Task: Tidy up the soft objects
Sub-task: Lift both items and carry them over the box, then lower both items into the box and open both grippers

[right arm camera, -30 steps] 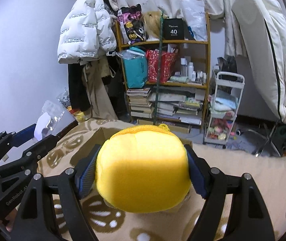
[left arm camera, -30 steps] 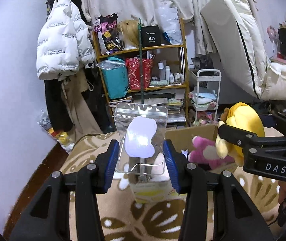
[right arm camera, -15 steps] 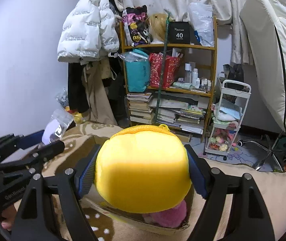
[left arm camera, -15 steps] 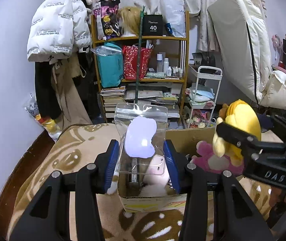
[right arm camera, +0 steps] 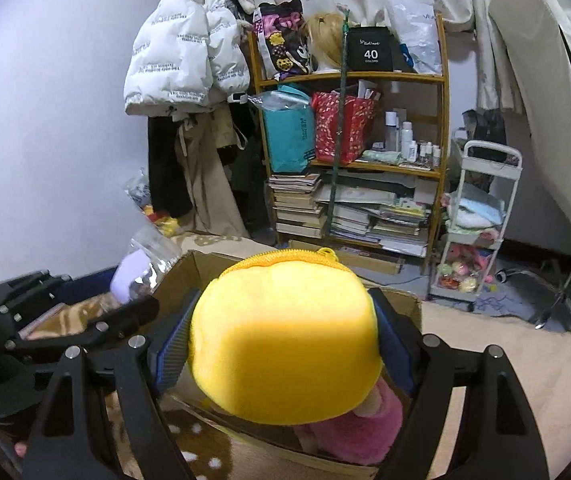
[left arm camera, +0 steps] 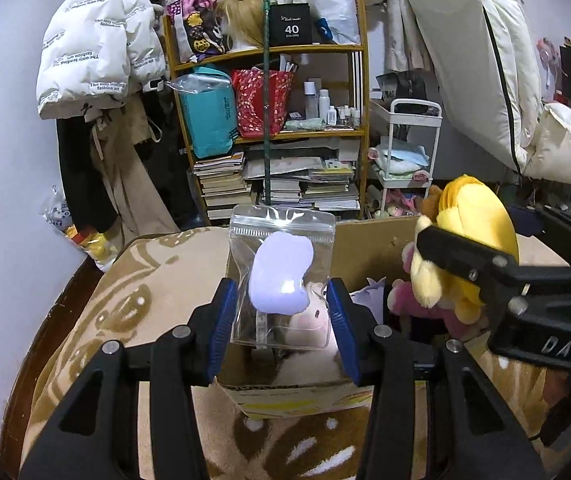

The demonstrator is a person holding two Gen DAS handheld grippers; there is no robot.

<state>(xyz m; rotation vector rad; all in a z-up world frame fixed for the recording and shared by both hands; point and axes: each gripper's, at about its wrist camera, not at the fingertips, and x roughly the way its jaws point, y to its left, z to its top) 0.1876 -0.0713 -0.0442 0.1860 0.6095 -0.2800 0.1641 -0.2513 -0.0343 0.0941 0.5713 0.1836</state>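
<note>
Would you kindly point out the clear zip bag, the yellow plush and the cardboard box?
clear zip bag [left arm camera: 281, 276], left wrist view, lilac contents.
yellow plush [right arm camera: 285, 340], right wrist view, front face.
cardboard box [left arm camera: 369, 248], left wrist view, far inner wall.

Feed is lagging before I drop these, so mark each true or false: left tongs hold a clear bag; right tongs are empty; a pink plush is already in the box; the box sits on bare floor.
1. Left tongs hold a clear zip bag: true.
2. Right tongs are empty: false, they grip a yellow plush pouch.
3. A pink plush lies in the cardboard box: true.
4. The box sits on bare floor: false, it rests on a patterned beige blanket.
</note>
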